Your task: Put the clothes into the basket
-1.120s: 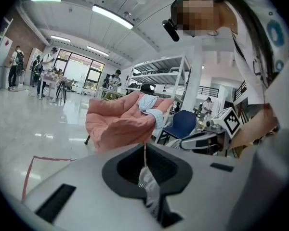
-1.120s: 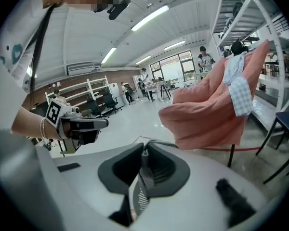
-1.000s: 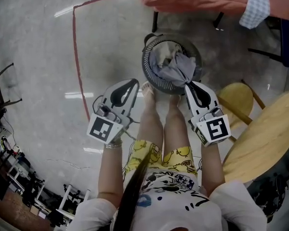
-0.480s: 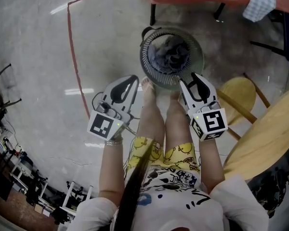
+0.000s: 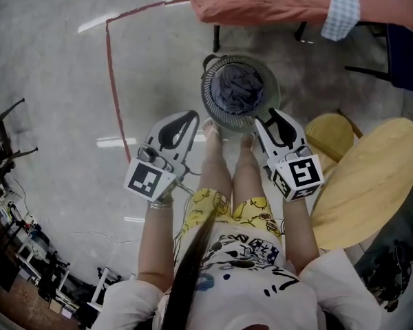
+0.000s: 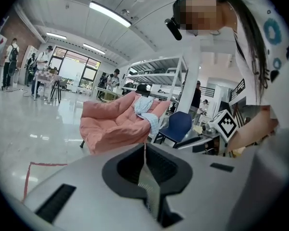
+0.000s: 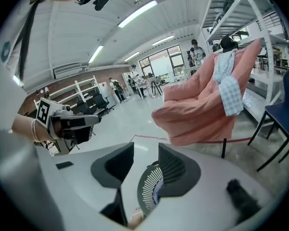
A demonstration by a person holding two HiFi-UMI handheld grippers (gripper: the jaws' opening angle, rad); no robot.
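Grey clothes [image 5: 239,89] fill the basket [image 5: 208,86] just ahead of my right tongs [image 5: 275,117], which have just opened and are empty, my left tongs [image 5: 184,121] are clenched on nothing, and a checked cloth [image 5: 341,12] lies beyond, nearer my right.

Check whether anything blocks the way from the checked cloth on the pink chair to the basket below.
Nothing visible does. The checked cloth hangs on the pink chair, and the basket stands on the floor just before it, top open, with only grey clothes inside.
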